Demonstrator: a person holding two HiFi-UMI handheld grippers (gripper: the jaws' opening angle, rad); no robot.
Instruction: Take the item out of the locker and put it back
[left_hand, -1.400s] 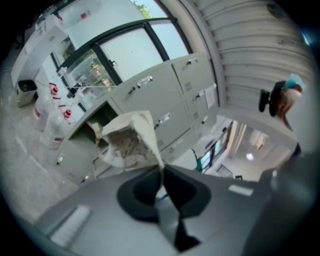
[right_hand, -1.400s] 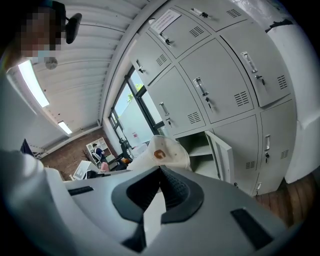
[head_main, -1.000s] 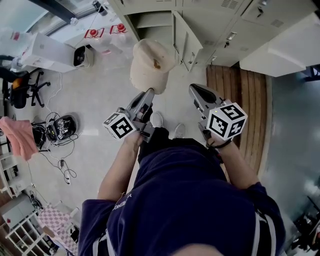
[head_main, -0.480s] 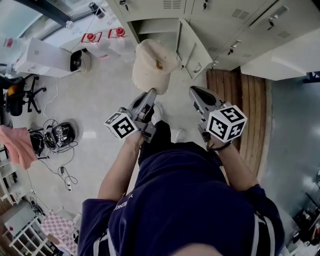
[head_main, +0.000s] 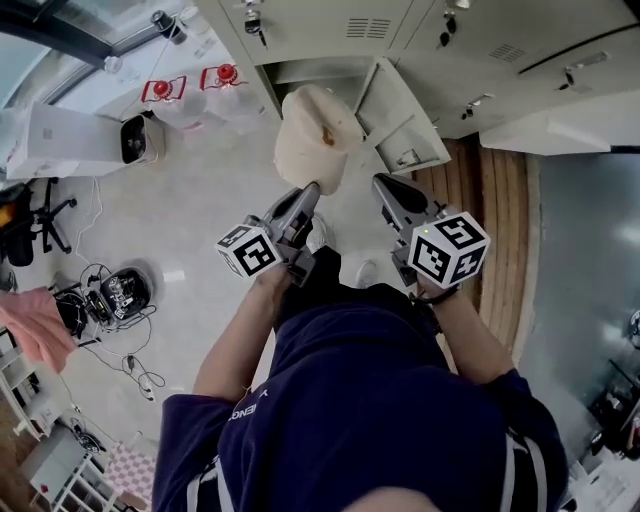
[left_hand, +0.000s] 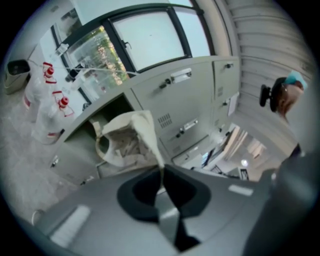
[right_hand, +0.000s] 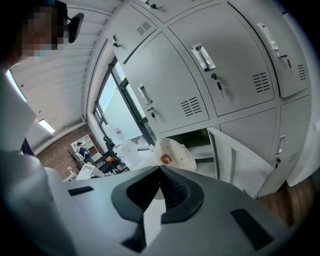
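The fingers (left_hand: 141, 192) of the left gripper (left_hand: 161, 169) are pinched shut on a fold of the cream bag (left_hand: 125, 141), which hangs just in front of the open locker (head_main: 318, 70); the right gripper (right_hand: 160, 169) beside it has its fingers closed on nothing. With the door (head_main: 405, 128) swung wide, I'd judge this the put-back step: next the left must carry the bag through the opening, clear of the door's edge, and let go only once it rests inside.
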